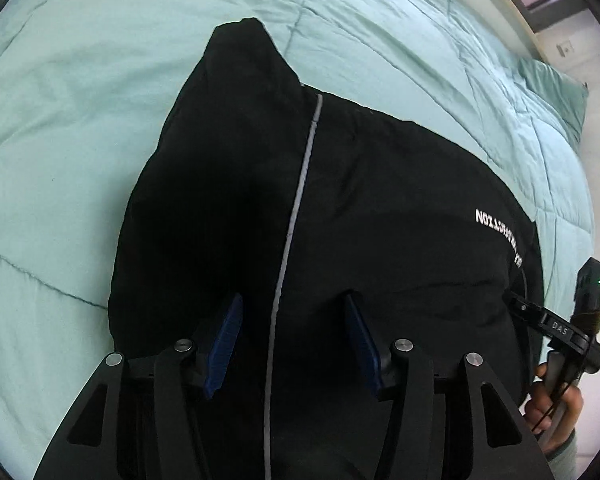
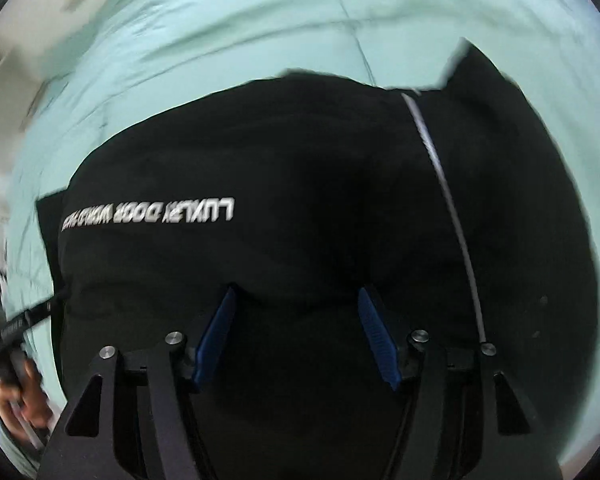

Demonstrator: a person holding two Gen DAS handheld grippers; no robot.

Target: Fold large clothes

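Observation:
A black jacket (image 1: 360,208) with a grey zipper line (image 1: 296,208) and white lettering (image 1: 496,224) lies folded on a mint-green quilt (image 1: 80,140). My left gripper (image 1: 294,312) hovers just above its near edge, jaws wide open and empty, blue pads (image 1: 226,340) apart. In the right wrist view the same jacket (image 2: 300,168) fills the middle, lettering (image 2: 152,216) at left and zipper (image 2: 448,200) at right. My right gripper (image 2: 298,306) is open and empty over the jacket's near part. The view is motion-blurred.
The quilt (image 2: 220,32) covers the bed all around the jacket. A green pillow (image 1: 556,88) lies at the far right by a wall. The other handheld gripper and the hand holding it (image 1: 568,332) show at the right edge, and another shows at the left edge of the right wrist view (image 2: 16,344).

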